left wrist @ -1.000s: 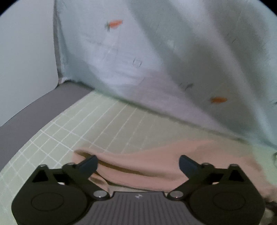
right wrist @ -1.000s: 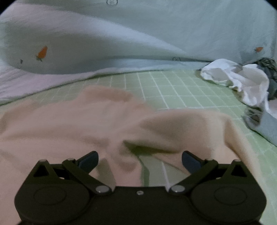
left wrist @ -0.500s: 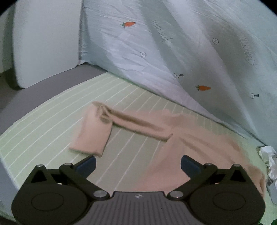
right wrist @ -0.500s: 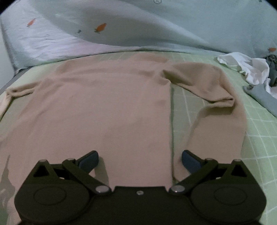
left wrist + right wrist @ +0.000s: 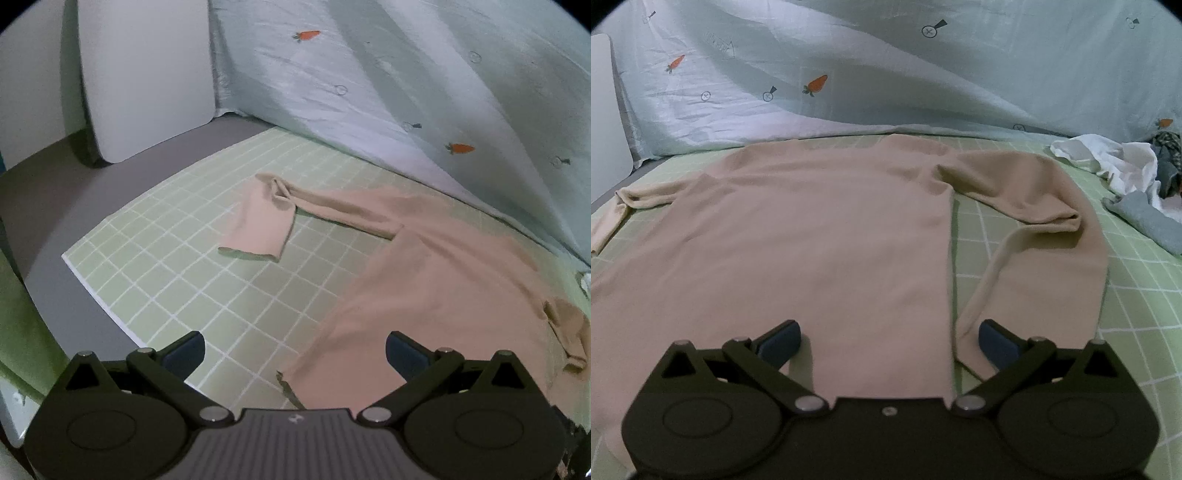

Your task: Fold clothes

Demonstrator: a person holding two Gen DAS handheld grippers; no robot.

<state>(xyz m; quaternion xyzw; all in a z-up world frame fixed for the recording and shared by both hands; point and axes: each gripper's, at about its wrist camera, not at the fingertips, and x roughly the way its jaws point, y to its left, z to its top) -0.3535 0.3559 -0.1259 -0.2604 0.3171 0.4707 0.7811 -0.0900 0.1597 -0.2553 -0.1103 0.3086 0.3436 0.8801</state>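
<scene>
Soft beige sweater (image 5: 820, 229) flat on gridded green mat (image 5: 177, 258), both grippers' fingers spread, empty.

Both grippers spread wide, holding nothing

The left gripper (image 5: 294, 350) fills the lower edge of its frame, its blue-padded fingers (image 5: 184, 350) splayed far apart toward lower left and lower right. The right gripper (image 5: 889, 339) sits the same way along the bottom of its frame, black linkages angled outward, pads (image 5: 997, 341) well apart and nothing pinched between them.
</scene>
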